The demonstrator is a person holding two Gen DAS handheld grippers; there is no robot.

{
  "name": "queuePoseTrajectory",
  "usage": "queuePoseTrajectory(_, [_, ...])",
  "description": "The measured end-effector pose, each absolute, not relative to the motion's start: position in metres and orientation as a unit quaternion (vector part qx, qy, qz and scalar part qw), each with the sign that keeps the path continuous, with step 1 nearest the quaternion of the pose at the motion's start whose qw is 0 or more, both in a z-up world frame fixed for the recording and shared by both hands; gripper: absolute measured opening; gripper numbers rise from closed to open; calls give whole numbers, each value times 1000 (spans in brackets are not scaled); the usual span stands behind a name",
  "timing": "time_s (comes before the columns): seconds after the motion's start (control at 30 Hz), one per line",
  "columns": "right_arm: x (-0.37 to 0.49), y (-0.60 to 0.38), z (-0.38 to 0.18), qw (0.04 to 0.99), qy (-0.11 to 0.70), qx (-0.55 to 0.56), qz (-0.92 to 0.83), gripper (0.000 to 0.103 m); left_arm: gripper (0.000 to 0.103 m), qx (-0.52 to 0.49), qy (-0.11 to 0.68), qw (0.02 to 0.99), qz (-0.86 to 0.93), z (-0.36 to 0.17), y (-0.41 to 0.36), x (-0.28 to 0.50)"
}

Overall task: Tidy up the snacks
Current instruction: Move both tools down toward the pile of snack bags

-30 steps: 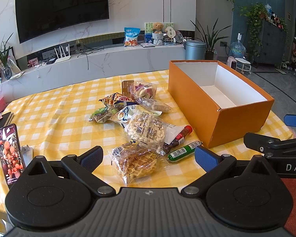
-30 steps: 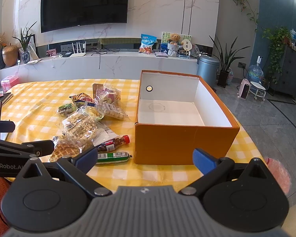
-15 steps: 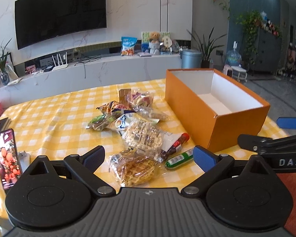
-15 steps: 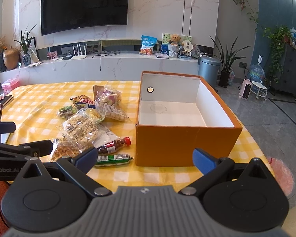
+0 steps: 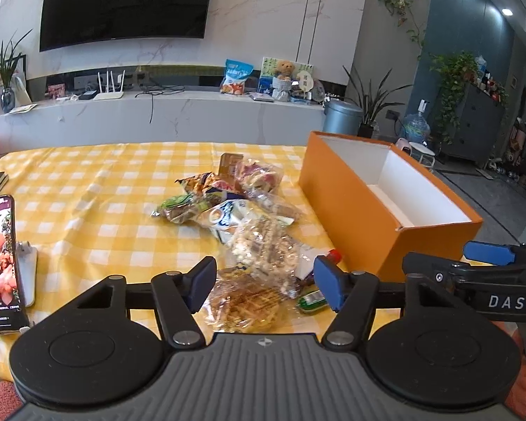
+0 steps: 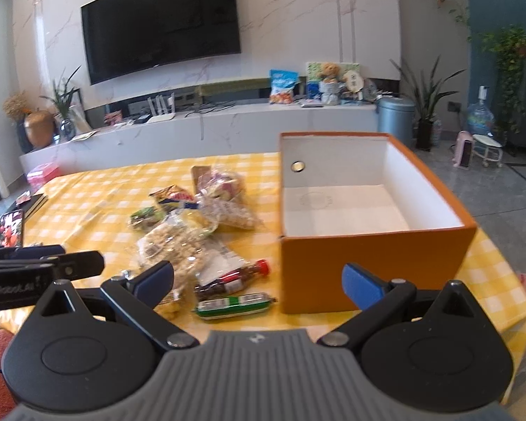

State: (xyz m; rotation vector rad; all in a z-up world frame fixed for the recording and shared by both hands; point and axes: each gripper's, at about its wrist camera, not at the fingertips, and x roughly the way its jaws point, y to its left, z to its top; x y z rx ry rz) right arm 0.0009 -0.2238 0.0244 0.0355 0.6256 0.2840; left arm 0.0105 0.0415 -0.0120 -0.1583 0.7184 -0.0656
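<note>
Left gripper [image 5: 264, 282] jaws spread, nothing held, poised over near end of snack pile. Right gripper [image 6: 257, 282] also spread, empty.

Snack pile [image 5: 235, 217] on yellow checked tablecloth [image 5: 98, 189], just left of orange box [image 6: 375, 266]; box empty.

Nearest: waffle bag [image 5: 243, 303], clear crinkly film. Likely light, slippery, contents crumble. Best pinched at sealed edge, not middle.

Green sausage stick [image 6: 233, 305] and red-capped bottle [image 6: 233, 277]: probably firmer, may roll; take across middle.

Checked table [image 5: 87, 189]; snacks [image 5: 228, 210]; box [image 6: 375, 263]
</note>
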Motion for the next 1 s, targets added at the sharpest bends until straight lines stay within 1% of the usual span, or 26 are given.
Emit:
queuePoseTrajectory(0.17, [8,-205,20,933,320,20,160,100,67,-37,332,942,-34,-24,49,14])
queuePoseTrajectory(0.27, [13,-196,17,929,328,23,171,100,66,-13,317,947,-44,-35,57,16])
queuePoseTrajectory(0.43, [20,-183,17,930,322,25,174,100,63,47,319,944,-78,-58,82,26])
queuePoseTrajectory(0.5, [23,-179,18,932,319,26,172,100,63,56,313,943,-98,-62,96,27])
queuePoseTrajectory(0.57, [27,-175,18,933,317,25,169,100,63,86,284,949,-102,-65,106,31])
queuePoseTrajectory(0.67, [34,-168,16,934,319,19,162,100,63,123,264,951,-100,-74,126,41])
queuePoseTrajectory(0.87, [52,-152,9,931,335,8,146,100,63,172,259,948,-75,-80,168,58])
queuePoseTrajectory(1.0, [60,-138,6,930,336,11,150,100,63,191,270,942,-59,-82,189,68])
